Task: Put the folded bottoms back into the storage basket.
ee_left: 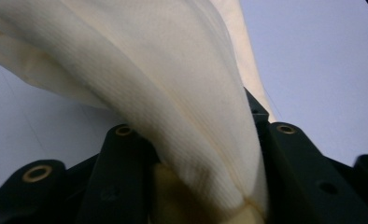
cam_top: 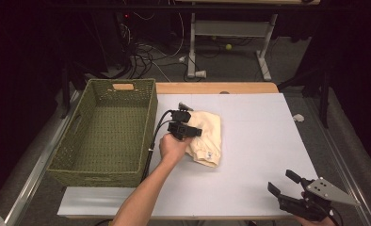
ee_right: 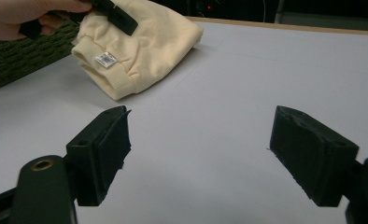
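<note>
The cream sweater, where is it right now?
In the high view the cream sweater lies folded near the middle of the white table, just right of the green woven basket, with the left claw clamped on its near edge.

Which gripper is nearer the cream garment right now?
Left. The left gripper is shut on the cream garment beside the green basket. The right gripper sits open at the table's near right corner, well apart from it.

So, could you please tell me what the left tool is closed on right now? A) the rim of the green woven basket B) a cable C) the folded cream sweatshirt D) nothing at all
C: the left tool is shut on the folded cream sweatshirt, whose fabric is pinched between its jaws in the left gripper view.
</note>
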A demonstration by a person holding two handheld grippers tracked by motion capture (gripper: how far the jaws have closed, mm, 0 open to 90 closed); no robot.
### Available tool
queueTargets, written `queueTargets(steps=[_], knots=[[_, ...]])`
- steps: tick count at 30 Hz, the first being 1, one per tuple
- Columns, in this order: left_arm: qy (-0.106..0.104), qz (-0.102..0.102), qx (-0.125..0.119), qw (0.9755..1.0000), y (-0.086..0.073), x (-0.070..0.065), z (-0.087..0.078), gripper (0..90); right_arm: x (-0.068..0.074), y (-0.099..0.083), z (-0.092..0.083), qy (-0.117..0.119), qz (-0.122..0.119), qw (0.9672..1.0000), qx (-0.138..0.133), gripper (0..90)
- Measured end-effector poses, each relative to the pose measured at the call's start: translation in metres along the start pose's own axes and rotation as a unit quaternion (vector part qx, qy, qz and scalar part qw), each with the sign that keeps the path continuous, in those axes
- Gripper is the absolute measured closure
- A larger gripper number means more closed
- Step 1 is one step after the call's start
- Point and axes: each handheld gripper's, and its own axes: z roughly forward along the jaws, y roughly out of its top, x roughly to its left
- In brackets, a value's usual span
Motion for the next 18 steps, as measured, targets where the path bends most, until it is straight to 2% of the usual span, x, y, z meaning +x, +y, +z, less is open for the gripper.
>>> queueTargets(steps=[18], knots=[[-0.003, 0.021, -0.008, 0.9997, 0.002, -0.008, -0.025, 61.3, 0.0, 0.0, 0.0, 0.0, 0.0, 1.0, 0.001, 21.0]])
